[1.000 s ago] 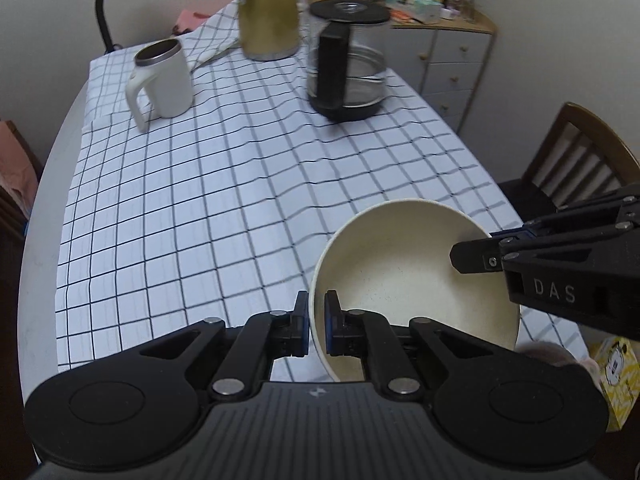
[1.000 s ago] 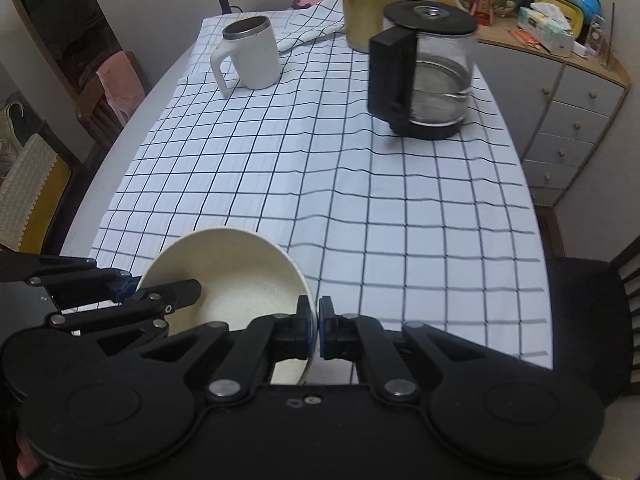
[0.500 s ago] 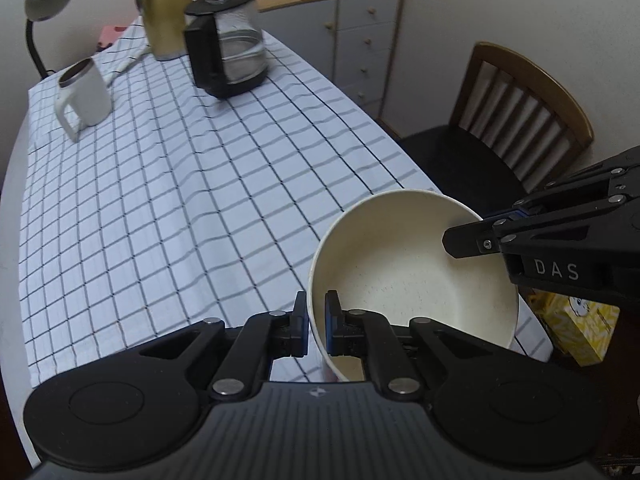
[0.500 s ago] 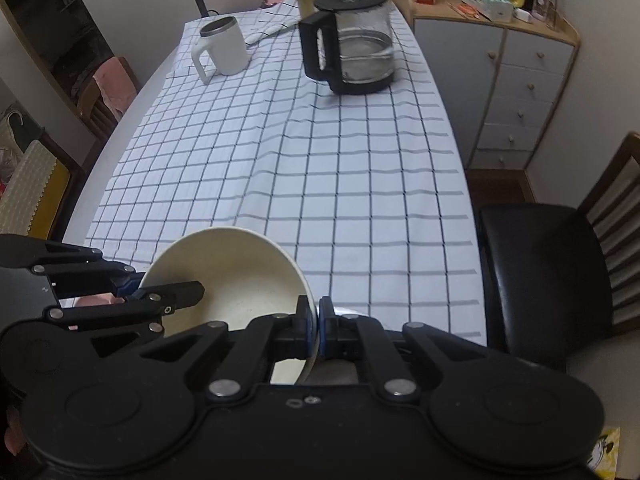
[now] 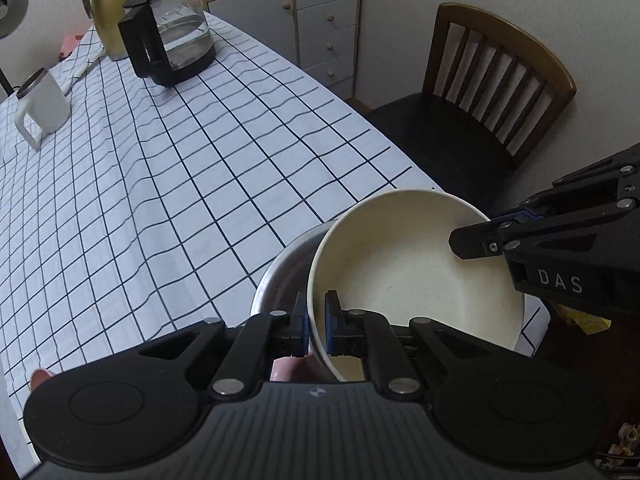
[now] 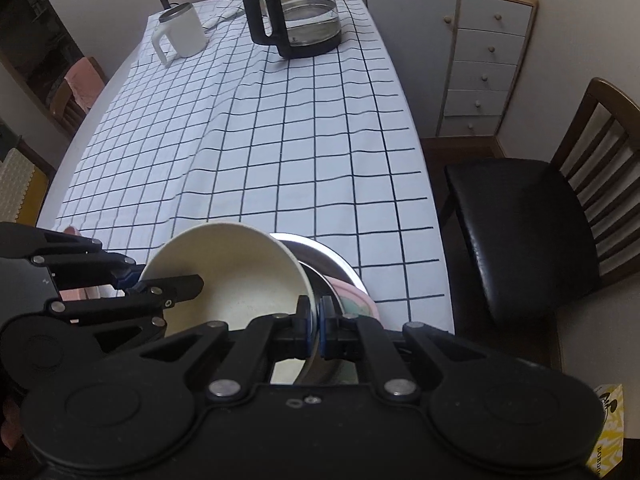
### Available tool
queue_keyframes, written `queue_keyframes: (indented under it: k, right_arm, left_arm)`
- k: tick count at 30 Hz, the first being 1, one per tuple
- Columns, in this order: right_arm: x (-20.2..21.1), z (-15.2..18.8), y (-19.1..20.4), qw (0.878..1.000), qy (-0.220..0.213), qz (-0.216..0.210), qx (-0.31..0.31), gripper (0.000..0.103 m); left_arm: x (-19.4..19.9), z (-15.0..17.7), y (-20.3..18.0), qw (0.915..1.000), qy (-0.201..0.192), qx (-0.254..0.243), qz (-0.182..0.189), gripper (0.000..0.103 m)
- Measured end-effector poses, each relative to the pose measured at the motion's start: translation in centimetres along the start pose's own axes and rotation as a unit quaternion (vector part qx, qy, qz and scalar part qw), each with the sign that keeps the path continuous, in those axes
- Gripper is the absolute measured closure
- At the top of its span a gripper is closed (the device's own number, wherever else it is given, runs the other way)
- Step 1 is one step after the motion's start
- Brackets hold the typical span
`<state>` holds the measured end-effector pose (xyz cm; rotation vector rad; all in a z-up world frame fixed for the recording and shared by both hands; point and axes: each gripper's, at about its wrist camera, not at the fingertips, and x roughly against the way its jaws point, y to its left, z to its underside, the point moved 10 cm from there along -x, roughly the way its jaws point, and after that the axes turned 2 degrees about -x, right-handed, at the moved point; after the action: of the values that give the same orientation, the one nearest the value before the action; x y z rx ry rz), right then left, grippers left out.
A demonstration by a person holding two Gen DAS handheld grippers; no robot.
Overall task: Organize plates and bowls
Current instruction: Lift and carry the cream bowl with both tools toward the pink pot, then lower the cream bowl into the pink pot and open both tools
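The cream bowl (image 5: 416,264) is being pinched at opposite rims by the left gripper (image 5: 317,322) and right gripper (image 6: 317,332), just above the steel bowl (image 6: 320,256) beneath them; it should be kept level and centred while being lowered.

landmark: glass carafe (image 6: 298,12) | beside it: white mug (image 6: 181,32), gold jug (image 5: 109,12) crowd far end | nearer: checked tablecloth (image 6: 260,152) bare, open passage | near edge: metal bowl (image 6: 324,256) blocks | right: wooden chair (image 6: 540,216) flanks table
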<state>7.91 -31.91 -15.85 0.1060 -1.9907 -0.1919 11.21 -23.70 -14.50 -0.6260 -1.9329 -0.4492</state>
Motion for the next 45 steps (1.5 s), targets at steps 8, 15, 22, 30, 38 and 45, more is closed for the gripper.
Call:
queue_keyframes:
  k: [8,15,22,30,38,45]
  right_arm:
    - [-1.5,1.1,-1.0,1.000,0.000,0.016,0.003,0.098]
    - [-2.5,2.0,-1.1,1.000,0.001,0.023,0.012,0.099]
    - [-2.8,2.0,-1.0,1.000,0.002,0.024,0.017,0.099]
    - [-2.5,1.5,-0.8,1.000,-0.001,0.017,0.014,0.084]
    - [-0.9,1.8,-0.4,1.000,-0.016,0.008,0.020,0.064]
    - [1.3,2.0,0.1,0.999,-0.036,0.009,0.019,0.053]
  left_arm:
    - [-1.8,0.5,-0.6,0.9998,0.012,-0.014,-0.011,0.097]
    - [-2.6,0.8,-0.8,0.9996,0.020,-0.017,-0.006,0.097]
    - [-3.0,0.9,-0.7,0.9996,0.024,-0.013,-0.003,0.097]
    - [-2.9,0.9,-0.7,0.9996,0.025,-0.012,0.002,0.097]
    - [-1.2,0.7,-0.2,0.9999,0.005,-0.015,0.007,0.093]
    - [1.1,0.5,-0.1,0.9990,-0.023,-0.022,0.032,0.092]
